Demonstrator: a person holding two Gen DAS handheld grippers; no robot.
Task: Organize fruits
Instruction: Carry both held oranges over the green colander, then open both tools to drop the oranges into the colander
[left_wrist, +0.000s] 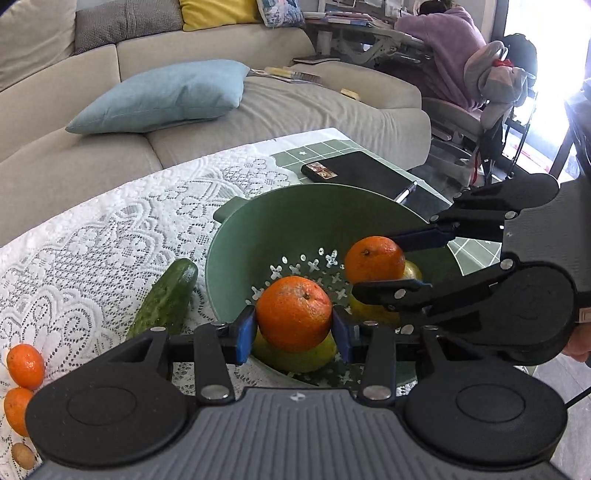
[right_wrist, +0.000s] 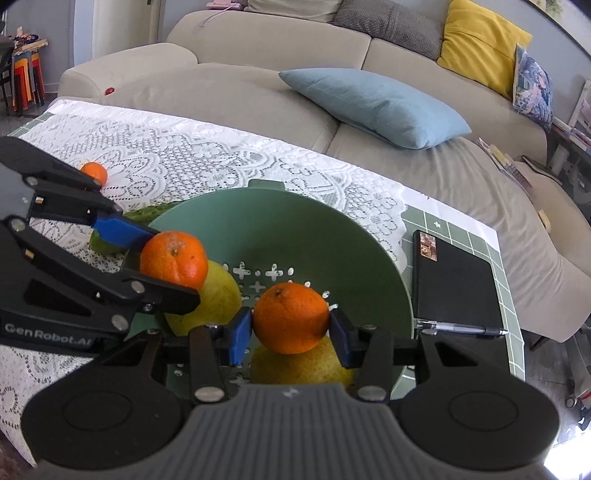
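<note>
Two oranges are being held over the green colander (left_wrist: 236, 236), one per set of tongs. The left orange (left_wrist: 293, 314) is clamped between the blue pads of the left tongs (left_wrist: 293, 334), sitting just above a yellow-green pear (left_wrist: 295, 356) at about 6 o'clock in the bowl. The right orange (right_wrist: 290, 317) is pinched the same way by the right tongs (right_wrist: 290, 334), over a second pear (right_wrist: 303, 363); a pear at roughly 9 o'clock (right_wrist: 218, 295) can be seen under the other tongs from that side.

Outside the bowl, a cucumber (left_wrist: 166, 299) is lying on the lace-covered table (left_wrist: 110, 229) at about 9 o'clock, touching or nearly touching the rim. Two more small oranges (left_wrist: 25, 360) and something brownish, too cropped to name, are left further out at 8 o'clock. A black notebook (right_wrist: 454, 280) with a pen (right_wrist: 461, 328) is parked at 3 o'clock.

What could go wrong, probably: both oranges would be let go onto rounded pears, so they might roll off and knock around, maybe bruising the pears. The two tongs are also packed close inside one bowl, so a bump between them could be caused by any sideways drift.
</note>
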